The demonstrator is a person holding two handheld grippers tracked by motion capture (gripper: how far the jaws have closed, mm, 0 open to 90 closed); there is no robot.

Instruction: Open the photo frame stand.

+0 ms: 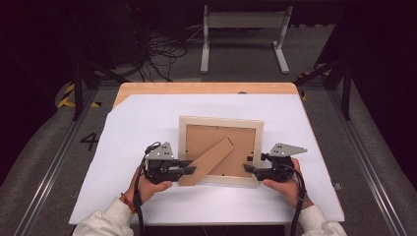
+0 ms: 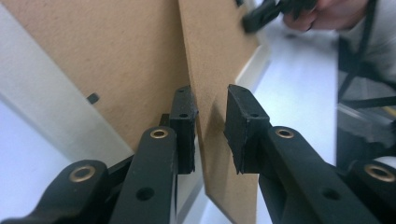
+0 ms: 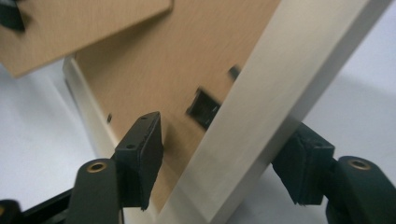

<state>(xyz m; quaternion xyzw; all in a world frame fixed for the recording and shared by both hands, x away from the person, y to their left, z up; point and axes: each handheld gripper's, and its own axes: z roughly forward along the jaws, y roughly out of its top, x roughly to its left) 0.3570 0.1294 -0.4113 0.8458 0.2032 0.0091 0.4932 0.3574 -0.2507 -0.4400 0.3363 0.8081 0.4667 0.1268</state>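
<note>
The frame (image 1: 221, 150) lies face down near the middle of the white sheet (image 1: 147, 123), its stand (image 1: 206, 162) angled toward the near left. My left gripper (image 1: 189, 170) has its jaws apart around the stand's free end, one pad on each face, not yet pinching. My right gripper (image 1: 248, 168) straddles the frame's right rail (image 3: 261, 121), jaws apart, one over the backboard (image 3: 177, 60) and one outside the wood. I judge this the gripping step. Next I should squeeze the left jaws onto the stand and clamp the right on the rail, to steady the frame while the stand swings up.
</note>
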